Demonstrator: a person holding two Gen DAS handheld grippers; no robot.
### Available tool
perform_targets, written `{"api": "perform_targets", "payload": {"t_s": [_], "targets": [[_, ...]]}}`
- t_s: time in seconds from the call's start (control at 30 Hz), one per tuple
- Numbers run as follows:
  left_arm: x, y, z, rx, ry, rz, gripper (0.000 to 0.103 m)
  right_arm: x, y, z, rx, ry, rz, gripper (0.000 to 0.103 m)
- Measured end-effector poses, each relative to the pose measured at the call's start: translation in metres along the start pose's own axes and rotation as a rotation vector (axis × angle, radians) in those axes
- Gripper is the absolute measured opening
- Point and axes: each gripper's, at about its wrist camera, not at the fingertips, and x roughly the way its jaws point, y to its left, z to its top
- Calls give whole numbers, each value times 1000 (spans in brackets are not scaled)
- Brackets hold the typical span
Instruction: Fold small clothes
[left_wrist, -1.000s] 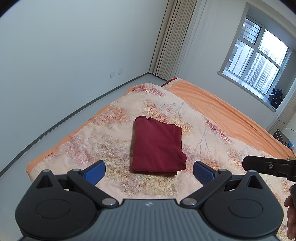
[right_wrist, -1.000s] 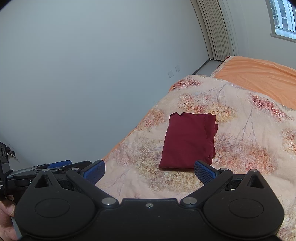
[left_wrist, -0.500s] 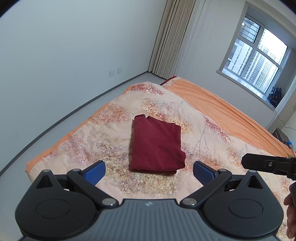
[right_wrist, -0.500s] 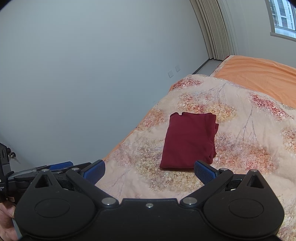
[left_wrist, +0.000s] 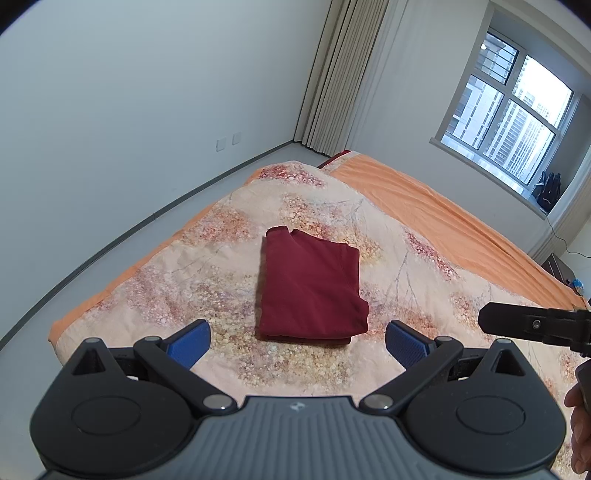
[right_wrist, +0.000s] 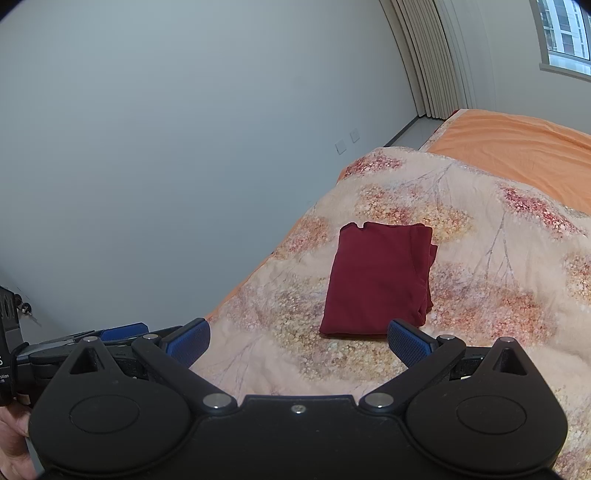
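A dark red garment (left_wrist: 310, 288) lies folded into a neat rectangle on the floral quilt (left_wrist: 207, 266); it also shows in the right wrist view (right_wrist: 380, 284). My left gripper (left_wrist: 297, 343) is open and empty, held back above the quilt's near edge, short of the garment. My right gripper (right_wrist: 297, 341) is open and empty, also held back from the garment. The right gripper's finger shows at the right edge of the left wrist view (left_wrist: 532, 325). The left gripper shows at the lower left of the right wrist view (right_wrist: 110, 336).
The quilt covers the near part of a bed with an orange sheet (left_wrist: 443, 221). A grey floor strip (left_wrist: 110, 236) and a white wall run along the bed's left side. Curtains (left_wrist: 332, 74) and a window (left_wrist: 509, 118) stand at the far end.
Both grippers have drawn back and up a little from the folded garment, which looks slightly further away. Both stay open; the garment has not moved.
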Motion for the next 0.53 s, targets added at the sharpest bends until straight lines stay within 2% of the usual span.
{"api": "perform_targets", "payload": {"t_s": [0.53], "targets": [[-3, 0, 4, 17, -52, -31, 103, 3, 1, 1, 7, 3, -2, 102]]}}
